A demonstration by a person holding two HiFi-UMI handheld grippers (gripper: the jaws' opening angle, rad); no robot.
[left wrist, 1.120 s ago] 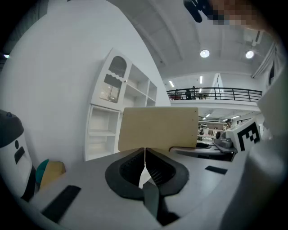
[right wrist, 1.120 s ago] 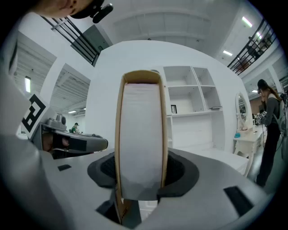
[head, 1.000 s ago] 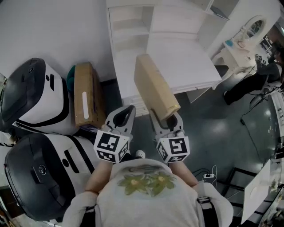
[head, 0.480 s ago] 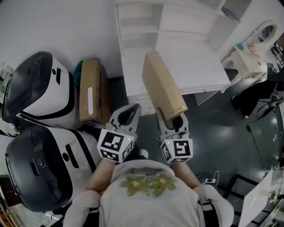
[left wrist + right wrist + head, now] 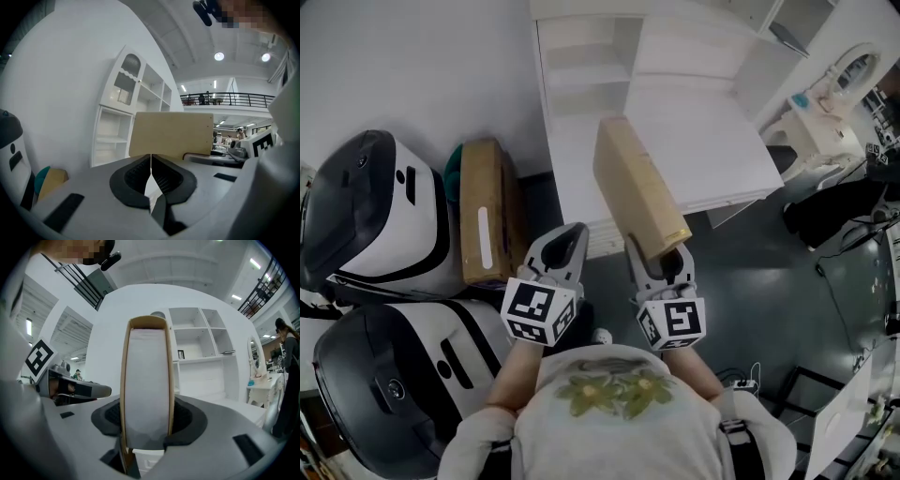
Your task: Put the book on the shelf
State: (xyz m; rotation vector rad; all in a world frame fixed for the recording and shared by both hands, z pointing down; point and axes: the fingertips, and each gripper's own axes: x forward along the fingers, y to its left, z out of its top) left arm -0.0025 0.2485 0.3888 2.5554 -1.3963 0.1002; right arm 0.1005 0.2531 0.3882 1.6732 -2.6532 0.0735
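Shelf (image 5: 581, 66): compartments ahead stand open. Book (image 5: 637, 192), clamped in right gripper (image 5: 661, 267), juts out over white bench (image 5: 712, 141), filling the middle approach. Cardboard box (image 5: 480, 225) hems shelf's left flank; dark floor (image 5: 750, 272) to the right lies open.

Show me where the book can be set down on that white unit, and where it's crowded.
Bare: the white unit's left compartments, beside the wall, and its broad flat top right of the book. Crowded: the floor to its left, packed with a cardboard box and two black-and-white machines.

tan book (image 5: 636, 192), white shelf (image 5: 609, 66)
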